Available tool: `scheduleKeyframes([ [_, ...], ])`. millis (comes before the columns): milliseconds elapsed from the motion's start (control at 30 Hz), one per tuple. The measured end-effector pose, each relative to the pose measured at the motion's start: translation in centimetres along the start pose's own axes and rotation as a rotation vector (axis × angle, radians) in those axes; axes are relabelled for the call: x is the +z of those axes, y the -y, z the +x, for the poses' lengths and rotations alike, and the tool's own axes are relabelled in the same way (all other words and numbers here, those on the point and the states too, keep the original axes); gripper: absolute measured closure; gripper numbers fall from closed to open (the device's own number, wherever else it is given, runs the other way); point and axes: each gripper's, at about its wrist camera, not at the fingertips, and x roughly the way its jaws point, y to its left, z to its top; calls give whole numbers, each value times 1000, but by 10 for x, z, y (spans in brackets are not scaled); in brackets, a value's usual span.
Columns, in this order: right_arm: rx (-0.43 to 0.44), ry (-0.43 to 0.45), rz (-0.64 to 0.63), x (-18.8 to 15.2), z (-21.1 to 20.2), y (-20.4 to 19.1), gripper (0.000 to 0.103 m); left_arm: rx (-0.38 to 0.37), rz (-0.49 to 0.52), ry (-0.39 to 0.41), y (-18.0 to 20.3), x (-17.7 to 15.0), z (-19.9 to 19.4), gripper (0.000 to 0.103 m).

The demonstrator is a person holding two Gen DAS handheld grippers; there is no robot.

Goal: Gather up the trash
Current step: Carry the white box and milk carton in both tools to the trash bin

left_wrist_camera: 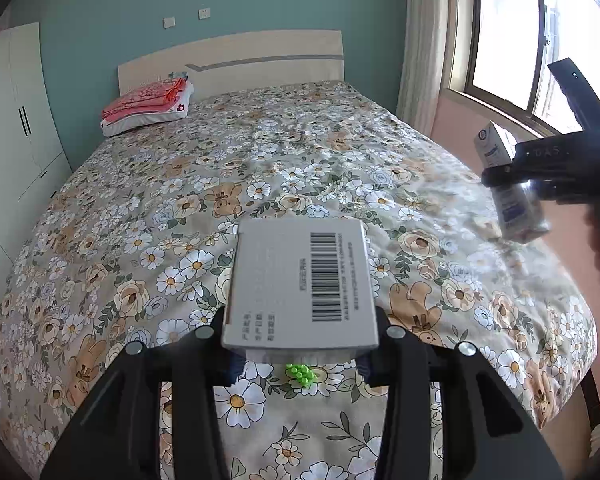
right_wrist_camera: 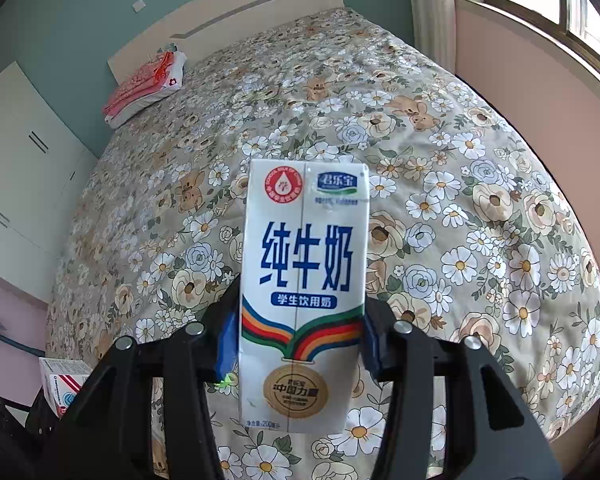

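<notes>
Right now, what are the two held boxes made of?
Grey box: looks like matte paperboard, with folded edges and a printed barcode; not certain.
Milk carton: probably coated paperboard, slightly glossy, with a centre seam and colour print. A foil lining, if any, isn't visible.

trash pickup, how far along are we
Both items are picked up: the left gripper holds the grey barcode box and the right gripper holds the milk carton, both above the bed. Left to do: binning them; no bin is in view. A small green piece remains on the bedspread.
</notes>
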Motion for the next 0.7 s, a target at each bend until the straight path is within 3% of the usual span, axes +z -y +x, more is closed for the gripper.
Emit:
scheduleKeyframes([
  [367, 4, 161, -162, -48, -168, -12, 53, 106, -57, 94, 15, 11, -136, 59],
  [700, 36, 275, -246, -103, -287, -12, 53, 133, -84, 189, 27, -5, -238, 59],
])
